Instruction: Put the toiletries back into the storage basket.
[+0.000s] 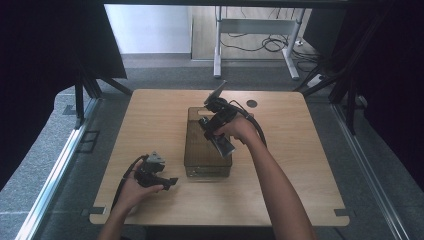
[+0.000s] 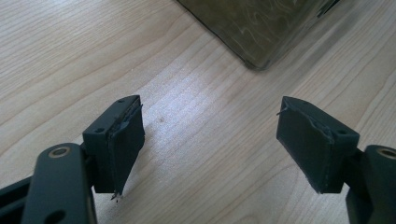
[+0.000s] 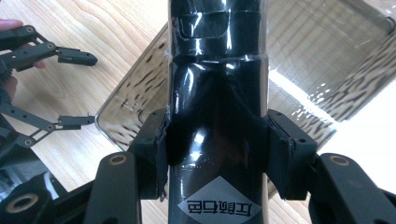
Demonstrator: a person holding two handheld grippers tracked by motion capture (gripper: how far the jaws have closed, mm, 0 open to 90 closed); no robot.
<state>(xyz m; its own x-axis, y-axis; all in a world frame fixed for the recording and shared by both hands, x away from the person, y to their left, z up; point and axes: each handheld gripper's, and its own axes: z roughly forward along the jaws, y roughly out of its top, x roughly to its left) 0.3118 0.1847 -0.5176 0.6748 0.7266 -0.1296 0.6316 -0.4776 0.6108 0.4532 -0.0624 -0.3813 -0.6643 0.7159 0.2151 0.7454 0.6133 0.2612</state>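
The right gripper (image 1: 218, 131) is clenched on a glossy black bottle (image 3: 217, 116), its two pads pressing the bottle's sides from left and right in the right gripper view, and it holds that bottle above a smoky, translucent plastic bin (image 1: 194, 150) that sits near the middle of the wooden table (image 1: 150, 115). In the high view the bottle slopes from the far side of the bin toward the person, its silvery lower end (image 1: 223, 145) hanging over the bin's interior, so its long axis runs roughly along the bin's own length. That alignment is what the next move seems to turn on: the bin lies directly beneath and ahead of the bottle, and a lowering along the present axis would probably lay it inside without catching a wall. The bottle is dark and highly reflective, with a white diamond-shaped label bearing printed characters (too distorted to read) close to the jaws, and a seam or band farther up. The left gripper (image 2: 210, 140) is released, jaws spread wide over bare wood, with a corner of the bin just ahead of them; it rests low at the table's near left, well apart from the bottle. The right hand is plainly the nearer one.
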